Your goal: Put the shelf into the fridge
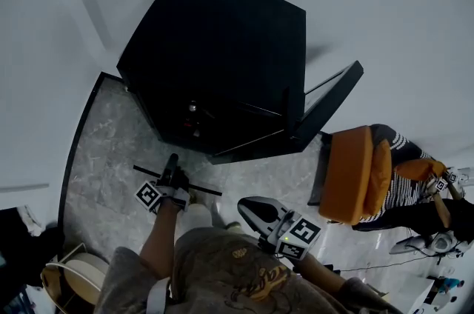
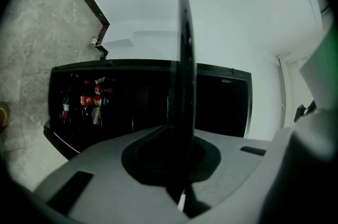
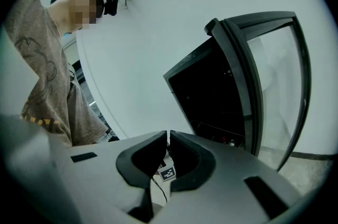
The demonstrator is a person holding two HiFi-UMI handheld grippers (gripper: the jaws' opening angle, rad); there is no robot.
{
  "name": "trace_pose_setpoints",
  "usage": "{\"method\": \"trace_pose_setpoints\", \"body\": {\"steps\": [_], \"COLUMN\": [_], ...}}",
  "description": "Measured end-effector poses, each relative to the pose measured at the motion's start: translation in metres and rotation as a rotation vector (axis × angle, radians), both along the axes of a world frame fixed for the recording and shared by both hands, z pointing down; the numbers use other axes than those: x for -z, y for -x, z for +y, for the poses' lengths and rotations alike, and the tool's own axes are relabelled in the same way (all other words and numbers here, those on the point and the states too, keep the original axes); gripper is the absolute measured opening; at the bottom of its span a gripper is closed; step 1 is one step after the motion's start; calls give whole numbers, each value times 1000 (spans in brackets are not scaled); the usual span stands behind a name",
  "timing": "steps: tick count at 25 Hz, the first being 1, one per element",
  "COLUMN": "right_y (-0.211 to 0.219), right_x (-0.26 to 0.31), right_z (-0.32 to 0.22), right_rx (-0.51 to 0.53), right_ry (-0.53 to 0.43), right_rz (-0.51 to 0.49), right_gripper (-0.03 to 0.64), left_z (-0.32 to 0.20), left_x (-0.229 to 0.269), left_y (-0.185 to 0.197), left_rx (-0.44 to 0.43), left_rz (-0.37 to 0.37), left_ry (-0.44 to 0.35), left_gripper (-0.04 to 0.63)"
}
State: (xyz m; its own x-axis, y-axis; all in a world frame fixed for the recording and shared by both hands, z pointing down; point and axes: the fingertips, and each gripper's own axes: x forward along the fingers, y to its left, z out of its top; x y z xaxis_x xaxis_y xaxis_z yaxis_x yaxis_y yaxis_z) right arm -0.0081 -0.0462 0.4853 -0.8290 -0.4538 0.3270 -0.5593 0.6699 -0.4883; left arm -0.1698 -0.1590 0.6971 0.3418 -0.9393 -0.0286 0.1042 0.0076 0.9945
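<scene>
The black fridge (image 1: 222, 61) stands on the floor against the white wall, its glass door (image 1: 326, 101) swung open to the right. My left gripper (image 1: 172, 170) is shut on the shelf (image 1: 194, 187), a thin dark panel held low in front of the opening. In the left gripper view the shelf (image 2: 184, 59) shows edge-on between the jaws of the left gripper (image 2: 182, 133), with the fridge (image 2: 222, 106) behind it. My right gripper (image 1: 255, 210) hangs lower right, shut and empty. From the right gripper (image 3: 168, 136) I see the fridge interior (image 3: 211, 96) and door (image 3: 264, 80).
Red cans and bottles (image 2: 90, 99) stand inside the fridge. An orange seat (image 1: 355, 172) and a person in a striped top (image 1: 407, 179) are right of the door. A round pale object (image 1: 74, 275) lies at the lower left on the marble floor (image 1: 111, 149).
</scene>
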Motion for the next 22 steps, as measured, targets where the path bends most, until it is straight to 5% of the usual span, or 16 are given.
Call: {"method": "trace_pose_setpoints", "body": {"steps": [22], "right_y": [-1], "right_x": [-4], "right_z": [-2], "right_rx": [-46], "right_ry": [26], "right_rz": [12], "right_gripper": [31], "left_z": [-42], "left_x": [-42], "left_y": [-9], "left_rx": [6], "left_rz": [-16], "left_ry": [50], "left_gripper": [17]}}
